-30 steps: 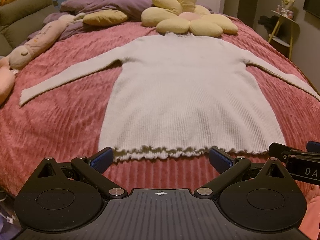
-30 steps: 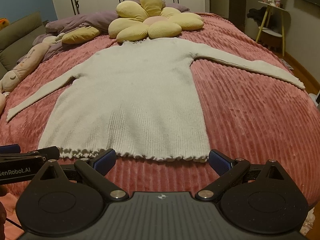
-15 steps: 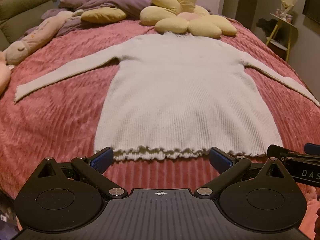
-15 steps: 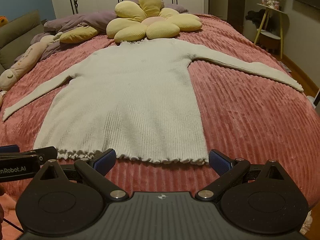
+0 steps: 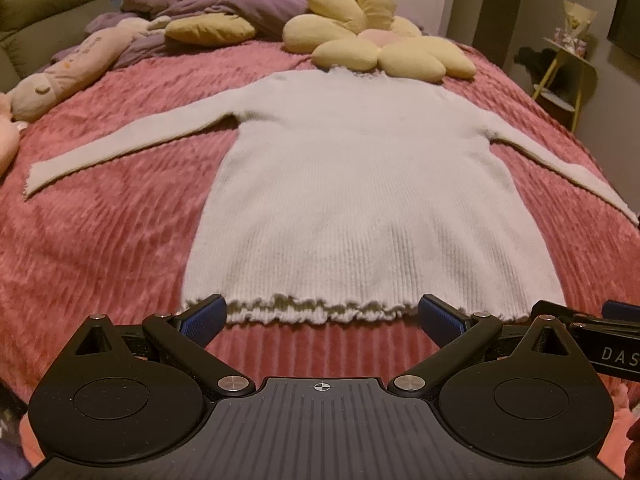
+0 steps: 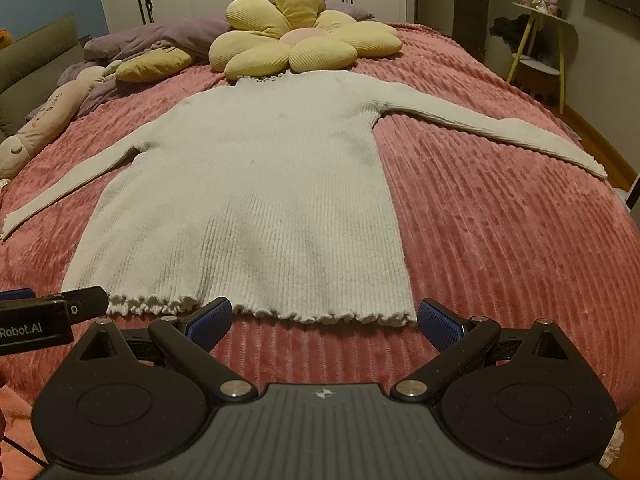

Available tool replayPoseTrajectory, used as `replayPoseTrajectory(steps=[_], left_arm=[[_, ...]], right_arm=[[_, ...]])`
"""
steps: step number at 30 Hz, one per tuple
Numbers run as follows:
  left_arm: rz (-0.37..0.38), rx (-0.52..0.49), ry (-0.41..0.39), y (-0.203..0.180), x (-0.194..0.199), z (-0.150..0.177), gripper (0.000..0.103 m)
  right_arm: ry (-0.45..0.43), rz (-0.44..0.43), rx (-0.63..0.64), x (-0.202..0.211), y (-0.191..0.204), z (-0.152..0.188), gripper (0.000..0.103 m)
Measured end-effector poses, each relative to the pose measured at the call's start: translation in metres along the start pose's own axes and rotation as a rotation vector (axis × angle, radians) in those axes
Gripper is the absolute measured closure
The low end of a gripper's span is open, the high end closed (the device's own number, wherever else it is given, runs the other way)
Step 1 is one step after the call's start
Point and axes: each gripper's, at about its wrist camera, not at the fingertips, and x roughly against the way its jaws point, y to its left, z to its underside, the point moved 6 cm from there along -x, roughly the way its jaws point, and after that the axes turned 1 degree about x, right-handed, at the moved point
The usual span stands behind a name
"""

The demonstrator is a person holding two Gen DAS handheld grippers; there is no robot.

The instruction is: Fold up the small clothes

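Note:
A pale ribbed long-sleeved sweater (image 5: 368, 200) lies flat and face up on the pink bedspread (image 5: 100, 240), sleeves spread to both sides, frilled hem towards me. It also shows in the right wrist view (image 6: 260, 200). My left gripper (image 5: 322, 316) is open and empty, its blue pads just short of the hem near its left half. My right gripper (image 6: 324, 320) is open and empty, just short of the hem near its right corner. Each gripper's side shows at the edge of the other's view.
A yellow flower cushion (image 5: 376, 52) lies at the sweater's collar. A long plush toy (image 5: 68, 76), a yellow pillow (image 5: 210, 28) and purple bedding (image 5: 224, 4) lie at the far left. A small side table (image 6: 540, 56) stands beyond the bed's right edge.
Both grippers have moved a little forward and lower towards the sweater's hem. The sweater has not moved. Both stay open.

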Motion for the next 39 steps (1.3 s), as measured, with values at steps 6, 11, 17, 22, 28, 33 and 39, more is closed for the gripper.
replayPoseTrajectory(steps=[6,11,17,22,28,33,39], left_arm=[[0.005,0.005,-0.009,-0.001,-0.005,-0.002,0.000],[0.011,-0.008,0.011,-0.002,-0.013,0.000,0.000],[0.023,0.000,0.055,-0.001,-0.029,0.003,0.000],[0.027,-0.006,0.040,-0.008,-0.041,-0.013,0.000],[0.083,0.038,-0.018,-0.027,-0.064,-0.057,0.000],[0.097,0.003,-0.047,-0.053,-0.091,-0.094,0.000],[0.119,-0.012,-0.057,-0.069,-0.116,-0.122,0.000]], right_arm=[[0.011,-0.021,-0.019,-0.006,-0.003,0.000,0.004],[0.021,-0.032,-0.012,-0.013,-0.004,-0.001,0.004],[0.038,-0.155,-0.078,-0.025,-0.015,-0.001,0.004],[0.034,-0.243,-0.304,-0.049,-0.075,-0.020,0.016],[-0.154,-0.119,-0.700,-0.084,-0.242,-0.070,0.055],[-0.252,-0.040,-0.977,-0.115,-0.346,-0.082,0.060],[-0.298,-0.099,-1.171,-0.143,-0.392,-0.084,0.065]])
